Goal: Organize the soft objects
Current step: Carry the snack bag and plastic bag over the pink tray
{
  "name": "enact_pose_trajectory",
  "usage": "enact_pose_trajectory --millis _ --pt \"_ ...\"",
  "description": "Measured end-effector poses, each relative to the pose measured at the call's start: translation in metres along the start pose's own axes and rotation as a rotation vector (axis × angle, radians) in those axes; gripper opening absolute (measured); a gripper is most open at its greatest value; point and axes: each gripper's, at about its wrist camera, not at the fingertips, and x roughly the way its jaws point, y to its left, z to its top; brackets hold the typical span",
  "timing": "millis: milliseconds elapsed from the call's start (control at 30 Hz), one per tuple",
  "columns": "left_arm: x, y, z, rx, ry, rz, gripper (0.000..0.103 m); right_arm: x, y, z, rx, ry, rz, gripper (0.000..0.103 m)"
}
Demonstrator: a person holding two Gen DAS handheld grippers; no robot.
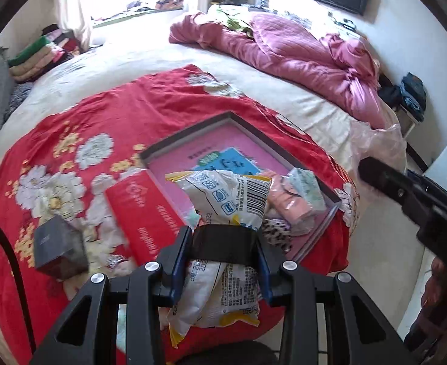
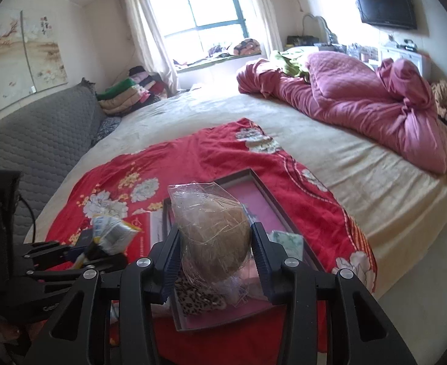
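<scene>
At the left of the left wrist view a dark grey box [image 1: 60,248] sits on the red floral blanket [image 1: 150,106] spread over the bed [image 1: 314,106], and just beside it a red flat box [image 1: 144,213] leans against the near left corner of the shallow dark-rimmed tray [image 1: 193,129]. In the middle the left gripper [image 1: 225,240] is part closed, its blue pads pinching a white and yellow printed packet [image 1: 223,200] at its waist, so that the packet's top fans out above the fingers and its bottom hangs below them, over the tray's near edge. Inside the tray, on its pink floor, lie a blue card [image 1: 235,159], a pink soft bundle [image 1: 287,203], a pale green patterned packet [image 1: 307,185] and a leopard-print cloth [image 1: 276,231]. Farther right a crumpled pink quilt [image 1: 299,51] lies along the far side of the bed, and the right gripper [image 1: 406,194] shows as a dark shape at the frame's edge. In the right wrist view the left gripper [image 2: 83,255] with the packet [image 2: 114,231] is at lower left; in the centre the right gripper [image 2: 216,243] is part closed around a round tan soft item in a clear plastic bag [image 2: 214,237], pads touching both its sides, held above the tray [image 2: 272,194].
</scene>
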Motion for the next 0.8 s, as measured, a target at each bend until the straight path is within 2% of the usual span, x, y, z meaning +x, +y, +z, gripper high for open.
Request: enact_pose_trajectory --millis 300,800 --pt "0.037 -0.02 0.006 0.029 0.065 -0.023 0.039 0.022 -0.011 -0.011 0.004 0.04 -0.004 0.045" --pt "0.085 -0.006 0.015 0.008 0.139 -0.035 0.039 0.067 -0.02 -0.029 0.024 0.105 -0.002 0.045"
